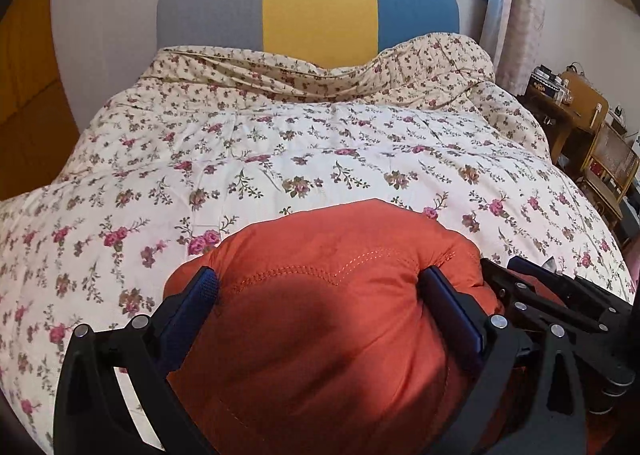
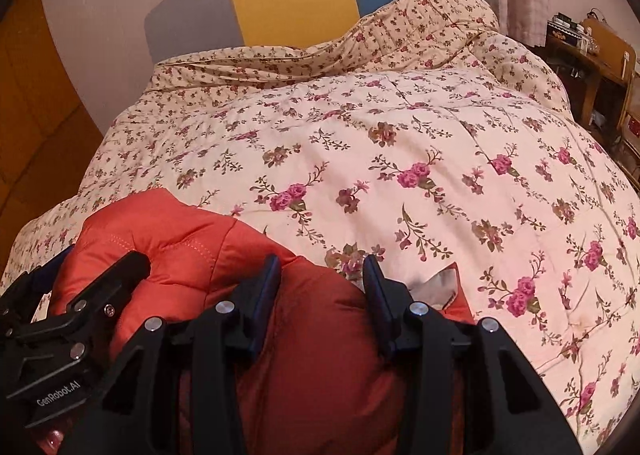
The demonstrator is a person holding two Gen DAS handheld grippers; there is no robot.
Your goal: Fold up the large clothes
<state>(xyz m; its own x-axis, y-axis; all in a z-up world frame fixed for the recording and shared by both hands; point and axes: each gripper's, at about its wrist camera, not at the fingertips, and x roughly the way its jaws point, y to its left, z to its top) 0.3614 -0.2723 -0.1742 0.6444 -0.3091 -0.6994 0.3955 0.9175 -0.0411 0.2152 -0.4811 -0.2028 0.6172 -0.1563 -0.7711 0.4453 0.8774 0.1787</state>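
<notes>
A bed [image 1: 420, 7] with a headboard in grey, yellow and blue panels fills the scene. A floral quilt [image 1: 320, 151] covers it from near edge to far, rumpled into a raised fold at the far right by the headboard. On the quilt at the near edge lies a puffy orange jacket [image 1: 320, 315], bunched up

One orange jacket [image 1: 320, 295], one floral quilt [image 1: 320, 143], two tongs [image 1: 320, 287] [image 2: 322, 275].
</notes>
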